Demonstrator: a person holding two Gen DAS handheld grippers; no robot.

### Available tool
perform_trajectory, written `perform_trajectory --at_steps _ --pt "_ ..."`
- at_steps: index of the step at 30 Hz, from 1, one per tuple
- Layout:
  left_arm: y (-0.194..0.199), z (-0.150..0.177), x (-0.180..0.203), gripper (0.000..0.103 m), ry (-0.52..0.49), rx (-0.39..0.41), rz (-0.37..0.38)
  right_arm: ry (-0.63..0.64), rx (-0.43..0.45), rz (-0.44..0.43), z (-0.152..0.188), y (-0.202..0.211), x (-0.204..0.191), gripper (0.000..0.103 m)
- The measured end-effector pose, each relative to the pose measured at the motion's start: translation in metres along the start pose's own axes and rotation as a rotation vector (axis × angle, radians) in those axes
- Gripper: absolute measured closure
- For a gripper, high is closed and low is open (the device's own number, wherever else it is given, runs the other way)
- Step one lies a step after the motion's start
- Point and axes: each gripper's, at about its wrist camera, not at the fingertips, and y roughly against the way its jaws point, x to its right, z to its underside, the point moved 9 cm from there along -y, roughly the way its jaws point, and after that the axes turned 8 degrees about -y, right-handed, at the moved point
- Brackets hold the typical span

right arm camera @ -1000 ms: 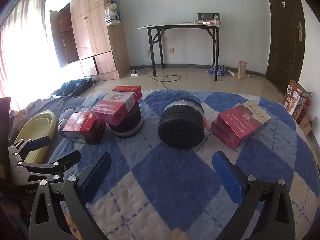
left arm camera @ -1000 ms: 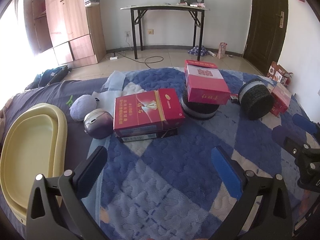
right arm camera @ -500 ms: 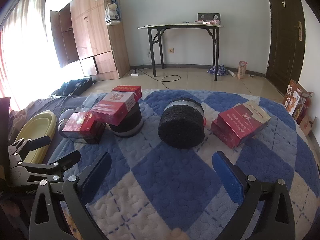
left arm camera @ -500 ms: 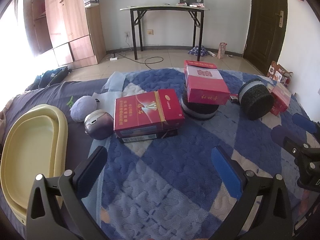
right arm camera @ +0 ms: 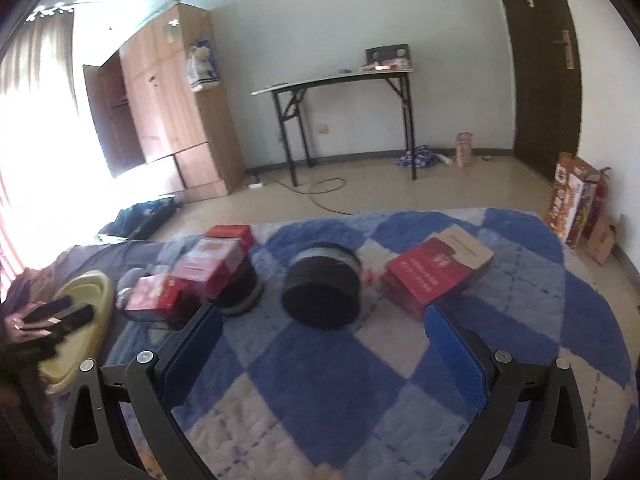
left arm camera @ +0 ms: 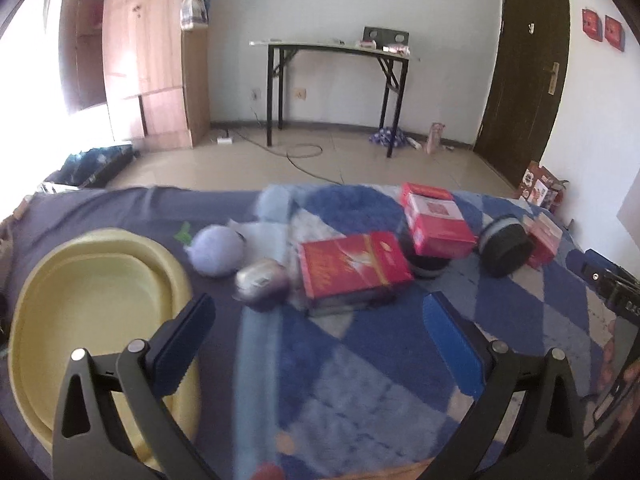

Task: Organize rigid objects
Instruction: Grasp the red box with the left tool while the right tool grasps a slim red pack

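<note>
On the blue checked blanket (left arm camera: 360,360) lie a flat red box (left arm camera: 352,270), a pink-red box (left arm camera: 438,226) resting on a black round tin (left arm camera: 428,266), a black cylinder (left arm camera: 505,245) on its side, and a red box (left arm camera: 542,238) at the far right. The yellow tub (left arm camera: 92,312) sits at the left. My left gripper (left arm camera: 320,340) is open and empty, well short of the flat red box. My right gripper (right arm camera: 320,344) is open and empty in front of the black cylinder (right arm camera: 320,294) and the red-and-brown box (right arm camera: 436,274).
A lilac plush ball (left arm camera: 218,250) and a purple shiny round object (left arm camera: 262,284) lie between the tub and the flat red box. Beyond the blanket are a tiled floor, a black-legged table (left arm camera: 336,92), a wooden wardrobe (left arm camera: 152,72) and a dark door (left arm camera: 524,92).
Both grippers have pulled back and risen, so the objects look smaller and farther away. The left view has swung left, showing more of the yellow tub. Nothing on the blanket has moved.
</note>
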Motion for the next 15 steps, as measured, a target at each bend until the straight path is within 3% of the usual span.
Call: perform_trajectory --at_steps 3,7,11,13,15 --pt "-0.001 0.004 -0.018 0.000 0.030 -0.025 -0.015 -0.006 -0.036 0.005 0.007 -0.009 0.003 0.000" --pt "-0.005 0.011 -0.029 0.000 0.127 -0.037 0.055 -0.004 -0.044 -0.002 0.007 -0.014 -0.001 0.000" --pt "0.008 -0.011 0.003 0.000 0.121 0.006 0.115 -0.020 -0.043 -0.022 0.007 -0.018 -0.004 0.000" --pt "0.015 -0.038 0.028 0.000 0.116 0.022 0.172 -0.003 0.001 -0.018 0.000 -0.011 0.002 0.000" --pt "0.015 -0.065 0.049 0.000 0.079 0.036 0.209 -0.075 0.111 0.065 -0.017 0.007 0.034 0.000"
